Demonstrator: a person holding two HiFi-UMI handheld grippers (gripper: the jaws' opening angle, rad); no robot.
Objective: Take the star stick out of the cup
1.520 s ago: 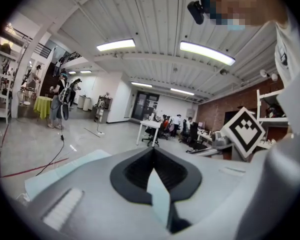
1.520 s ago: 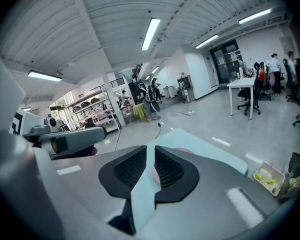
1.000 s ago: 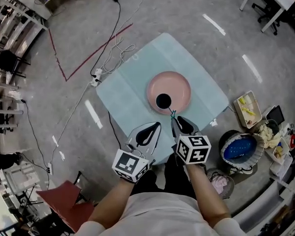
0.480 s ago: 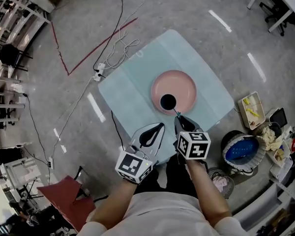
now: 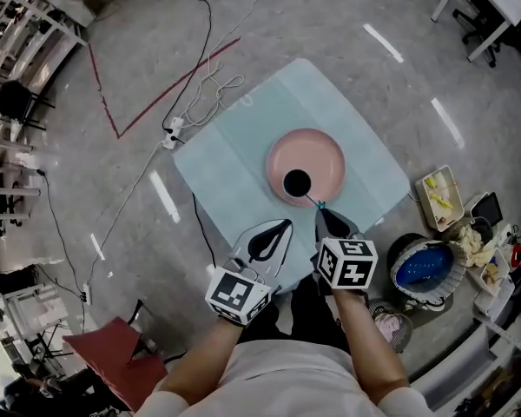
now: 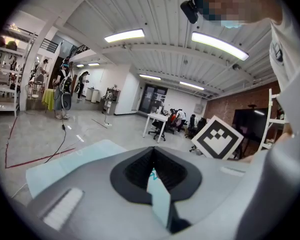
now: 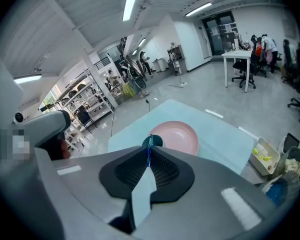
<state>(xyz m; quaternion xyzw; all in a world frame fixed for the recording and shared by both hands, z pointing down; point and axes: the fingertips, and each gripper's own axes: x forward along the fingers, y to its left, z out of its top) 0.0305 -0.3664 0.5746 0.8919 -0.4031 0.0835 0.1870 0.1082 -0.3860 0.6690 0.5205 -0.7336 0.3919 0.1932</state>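
The right tool (image 5: 320, 208) is clamped on the star stick (image 5: 312, 200), with the thin blue shaft pinched at the very tips. The stick slants from the cup (image 5: 296, 182) toward the near edge of the surface (image 5: 234, 163). The grip looks set at the top end so the stick can slide out without knocking the cup. The cup sits on the near side of a pink plate (image 5: 323, 156), mid surface. The left tool (image 5: 286, 223) has its jaws together with nothing in them, parked over the near edge, likely just out of the way.

The head view puts the stick's lower end at the cup rim; can't tell if it is inside or just clear. The right gripper view confirms the pinch, cup right behind the tips, star not made out. The left gripper view shows only a surface corner.
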